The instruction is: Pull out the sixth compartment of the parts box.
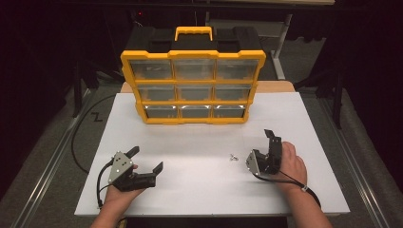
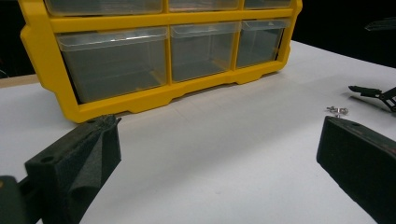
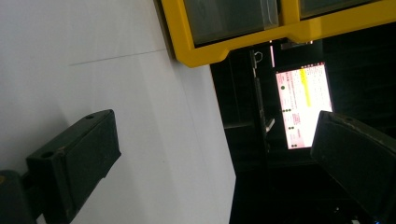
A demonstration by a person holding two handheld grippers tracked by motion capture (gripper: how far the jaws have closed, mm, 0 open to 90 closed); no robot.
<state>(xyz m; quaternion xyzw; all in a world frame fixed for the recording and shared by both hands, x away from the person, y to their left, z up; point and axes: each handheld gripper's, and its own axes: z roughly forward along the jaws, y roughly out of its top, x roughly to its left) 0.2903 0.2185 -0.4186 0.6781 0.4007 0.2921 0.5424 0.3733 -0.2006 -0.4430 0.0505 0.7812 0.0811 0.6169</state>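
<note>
L gripper point(image 1: 148, 158) sits at the near-left of the table point(image 1: 199, 142), jaws spread wide, nothing between them, aimed toward the small metal screws point(image 1: 233, 156). In the left gripper view the screws point(image 2: 337, 110) lie just past its right jaw tip. R gripper point(image 1: 263, 151) is just right of the screws, near but not touching, rolled on its side, jaws apart & empty. Yellow drawer organizer point(image 1: 192, 87) stands well behind the screws at the table's far edge, drawers closed.
</note>
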